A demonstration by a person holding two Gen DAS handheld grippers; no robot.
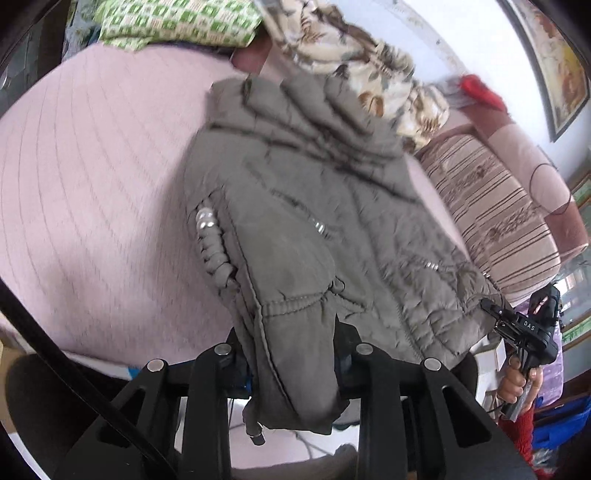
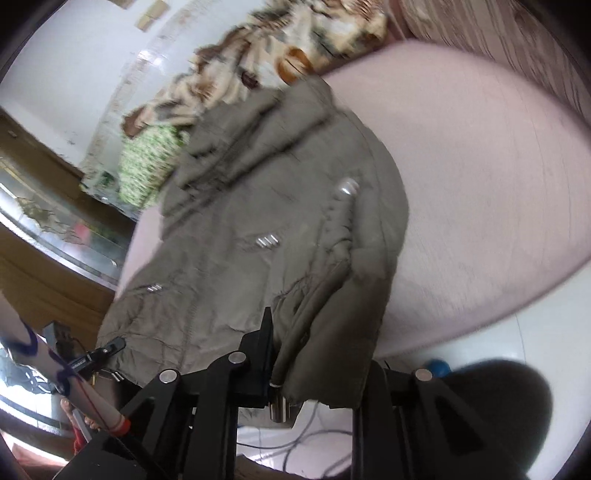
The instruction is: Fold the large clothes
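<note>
A large grey-green padded jacket (image 1: 314, 206) lies spread on a pink bed (image 1: 92, 184), its hem hanging over the near edge. My left gripper (image 1: 291, 343) is shut on the hem, cloth draped between its jaws. In the left wrist view my right gripper (image 1: 491, 310) pinches the jacket's other hem corner at the right. In the right wrist view the jacket (image 2: 258, 221) fills the middle, and my right gripper (image 2: 314, 350) is shut on its hem. My left gripper (image 2: 110, 347) shows there at the left, holding the far corner.
A floral blanket (image 1: 369, 74) and a green checked cloth (image 1: 177, 26) are piled at the bed's far side. A striped pillow (image 1: 491, 206) lies to the right. Cables (image 2: 295, 443) run on the white floor below the bed (image 2: 480, 166).
</note>
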